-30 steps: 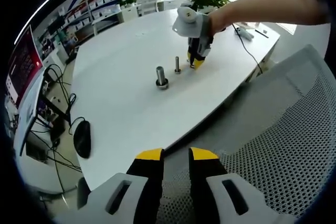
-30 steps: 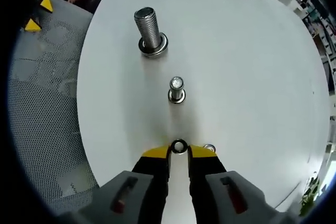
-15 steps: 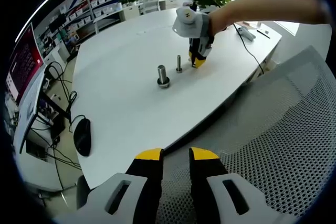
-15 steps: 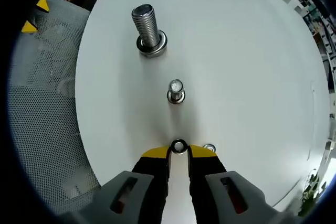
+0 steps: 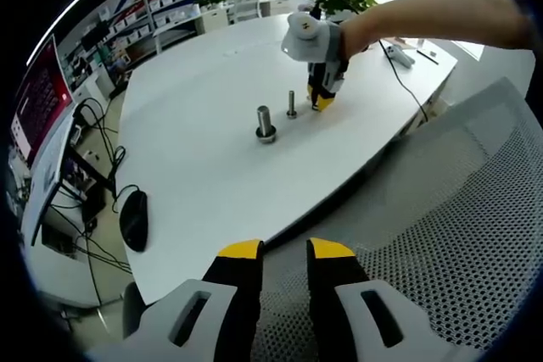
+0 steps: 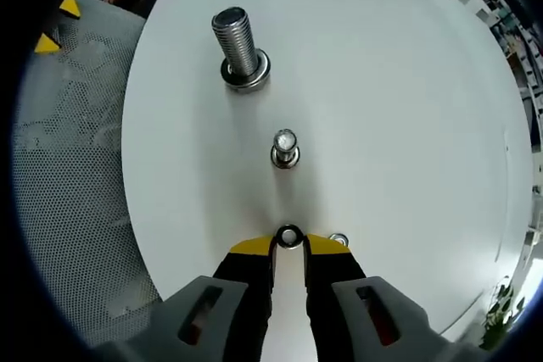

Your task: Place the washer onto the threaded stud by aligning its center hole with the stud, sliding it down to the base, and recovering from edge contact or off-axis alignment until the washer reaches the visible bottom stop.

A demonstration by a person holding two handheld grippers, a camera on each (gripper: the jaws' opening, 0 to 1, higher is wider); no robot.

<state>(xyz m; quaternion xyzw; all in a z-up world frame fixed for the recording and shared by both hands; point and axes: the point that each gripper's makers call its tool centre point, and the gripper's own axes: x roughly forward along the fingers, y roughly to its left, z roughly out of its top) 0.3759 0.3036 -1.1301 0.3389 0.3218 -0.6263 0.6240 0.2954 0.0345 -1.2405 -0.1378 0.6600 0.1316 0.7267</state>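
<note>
White counter (image 6: 407, 108) carries a big threaded stud (image 6: 240, 48) and a smaller stud (image 6: 285, 148) nearer the right hand-held gripper (image 6: 288, 247), which pinches the washer (image 6: 289, 237) at its tips. Left hand-held gripper (image 5: 284, 253) hangs over a mesh chair (image 5: 441, 235), narrow gap, nothing in it.

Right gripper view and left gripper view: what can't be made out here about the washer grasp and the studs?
- Right gripper view: washer sits at the right hand-held gripper tips; lifted or resting on the table, unclear.
- A second small ring is partly hidden behind the right jaw.
- Left gripper view: small stud and large stud too small for thread detail.
- Left hand-held gripper: nothing visible between the jaws.
</note>
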